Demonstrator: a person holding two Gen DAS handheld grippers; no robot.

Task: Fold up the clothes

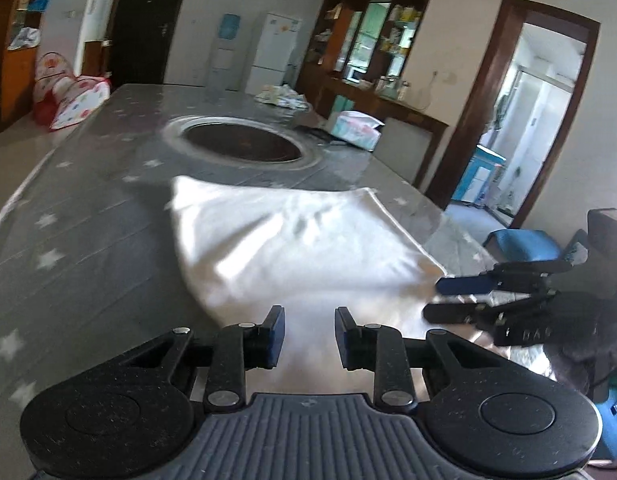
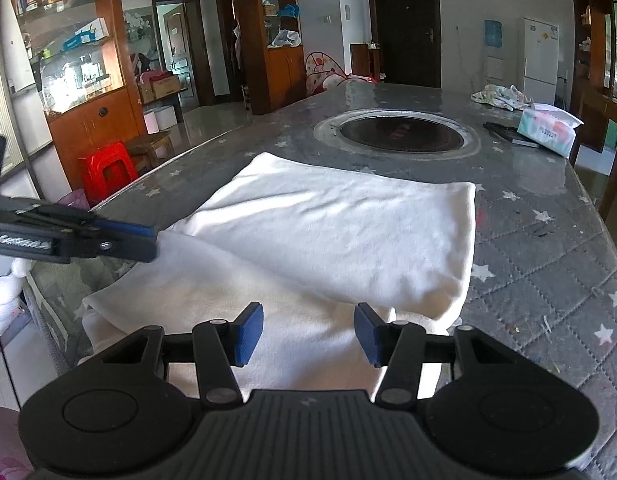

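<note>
While both hand-held grippers gape, white cloth (image 2: 332, 232) lies half-folded.

Wooden shelving (image 2: 80, 60), a dark door (image 2: 404, 28) and a white fridge (image 2: 540, 56) line pale walls.

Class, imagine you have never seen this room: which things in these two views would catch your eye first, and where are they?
The white cloth, partly folded, lies on the near part of the grey star-patterned table. Beyond it, a dark round inset with a metal rim sits in the tabletop. The left gripper and right gripper both hover open over the cloth's near edge.
</note>
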